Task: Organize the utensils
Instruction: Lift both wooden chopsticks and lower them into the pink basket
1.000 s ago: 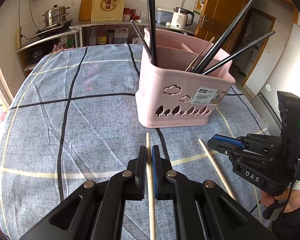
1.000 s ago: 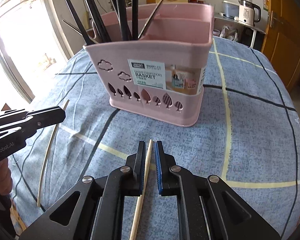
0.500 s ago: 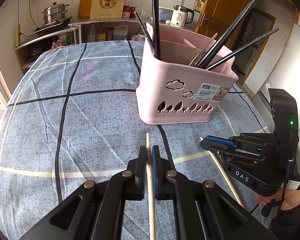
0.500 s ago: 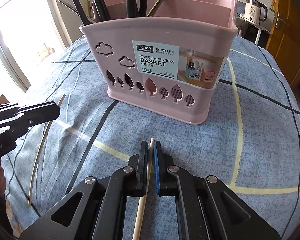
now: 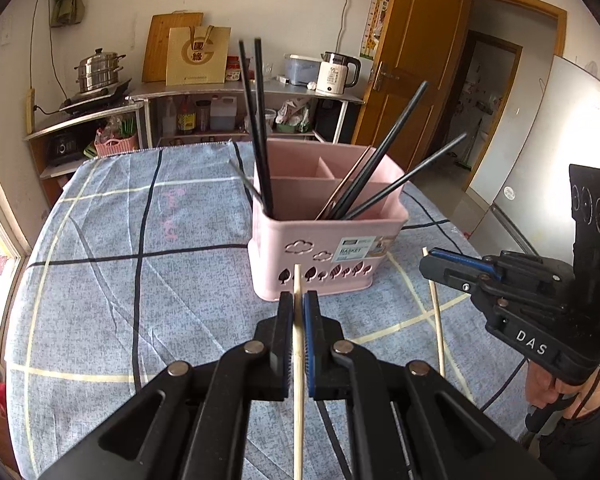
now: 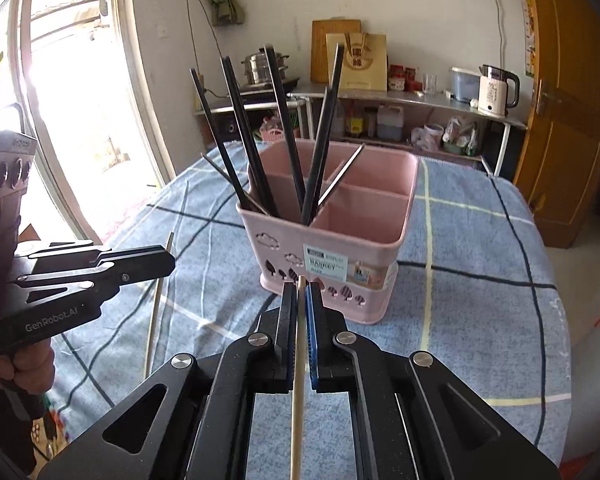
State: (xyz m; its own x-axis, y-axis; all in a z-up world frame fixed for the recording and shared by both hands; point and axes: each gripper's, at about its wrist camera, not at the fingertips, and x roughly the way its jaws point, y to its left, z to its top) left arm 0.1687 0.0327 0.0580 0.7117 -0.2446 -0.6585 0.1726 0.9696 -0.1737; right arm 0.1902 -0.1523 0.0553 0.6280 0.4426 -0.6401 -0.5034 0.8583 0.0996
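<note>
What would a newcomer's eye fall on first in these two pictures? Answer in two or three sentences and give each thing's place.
First, the pink basket in the middle of the checked tablecloth, with black chopsticks fanning out of its compartments. Next, in the foreground, the left gripper shut on a wooden chopstick, and the right gripper likewise shut on its own pale chopstick.
</note>
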